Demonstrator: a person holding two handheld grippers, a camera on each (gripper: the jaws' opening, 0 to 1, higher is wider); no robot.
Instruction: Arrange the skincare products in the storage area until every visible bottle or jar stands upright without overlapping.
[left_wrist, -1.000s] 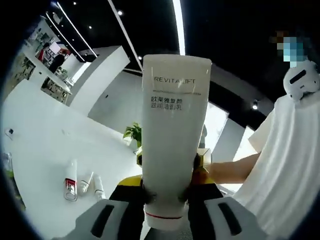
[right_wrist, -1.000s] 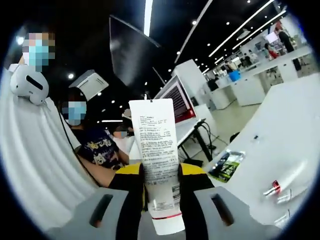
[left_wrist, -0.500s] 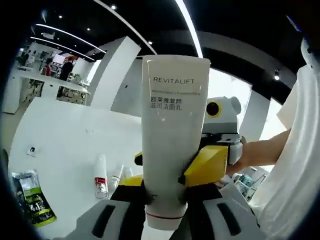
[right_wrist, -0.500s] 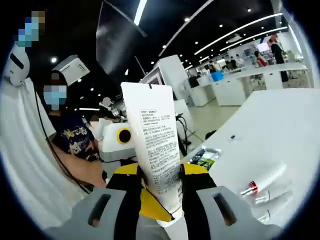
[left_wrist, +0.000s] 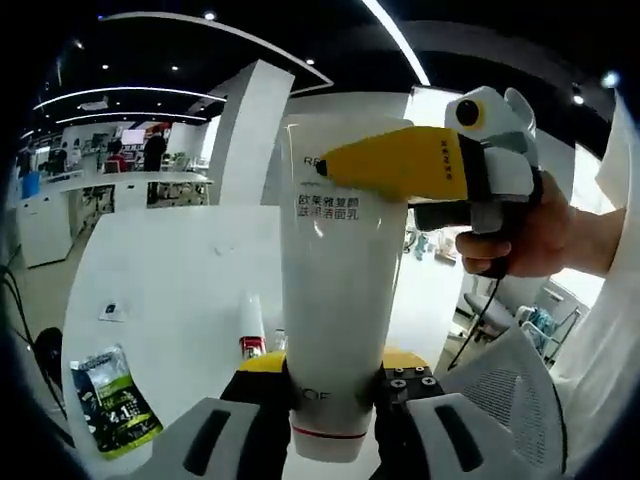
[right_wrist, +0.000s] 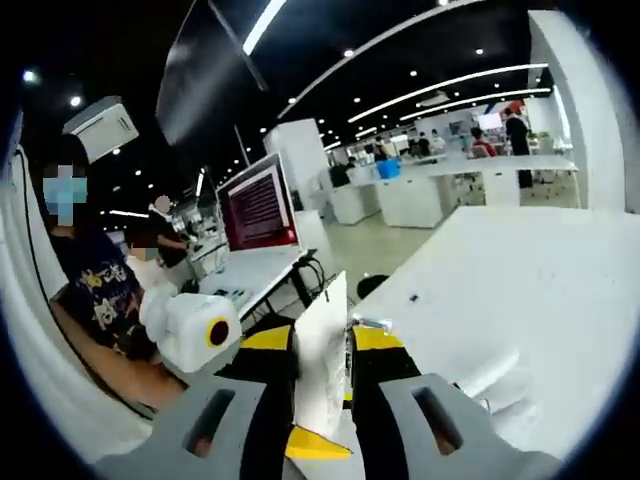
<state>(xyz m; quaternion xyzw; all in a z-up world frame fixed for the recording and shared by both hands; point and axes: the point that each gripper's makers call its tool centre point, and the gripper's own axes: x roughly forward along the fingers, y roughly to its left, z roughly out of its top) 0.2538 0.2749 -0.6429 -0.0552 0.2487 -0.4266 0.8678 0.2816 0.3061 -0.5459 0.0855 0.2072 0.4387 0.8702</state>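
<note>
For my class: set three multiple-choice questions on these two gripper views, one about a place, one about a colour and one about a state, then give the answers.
1. Where is the green packet?
A. flat on the white table
B. between the jaws
C. on top of the tube

2. What colour is the band on the small tube lying on the table?
A. blue
B. red
C. green

3. What is the left gripper doing?
A. hanging open
B. shut on the packet
C. shut on the white tube

Answers
1. A: the green packet lies on the white table, apart from both grippers.
2. B: the small tube has a red band at its near end.
3. C: the left gripper has its jaws closed on the lower end of the white tube, which stands up between them.
</note>
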